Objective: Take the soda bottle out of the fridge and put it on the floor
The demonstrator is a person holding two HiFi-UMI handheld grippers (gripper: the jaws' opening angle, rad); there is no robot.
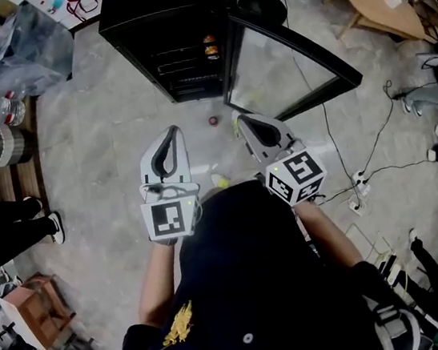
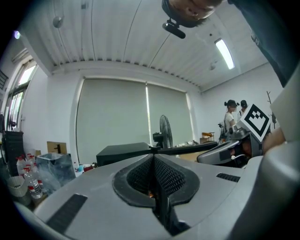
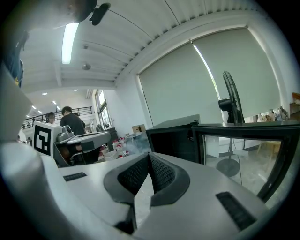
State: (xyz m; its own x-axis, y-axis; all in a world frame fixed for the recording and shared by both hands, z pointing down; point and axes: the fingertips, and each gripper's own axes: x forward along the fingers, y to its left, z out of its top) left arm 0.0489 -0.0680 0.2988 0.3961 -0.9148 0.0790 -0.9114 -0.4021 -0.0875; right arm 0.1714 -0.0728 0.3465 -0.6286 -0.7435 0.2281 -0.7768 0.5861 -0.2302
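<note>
Person faces the black fridge (image 1: 169, 31), whose glass door (image 1: 293, 67) is swung open. Left tongs (image 1: 171, 130) and right tongs (image 1: 241, 118) are both clenched w/ nothing betw. the pads, and point toward the fridge but stop well short of it. Soda bottle (image 1: 210, 48): prob. the orange-red item at the right end of a fridge shelf; too small to confirm. Floor (image 1: 103, 154) before the fridge bears a small red bit (image 1: 213, 120), not identifiable. Progress, as judged: door open; reach, grasp, lift-out and set-down all remain.
</note>
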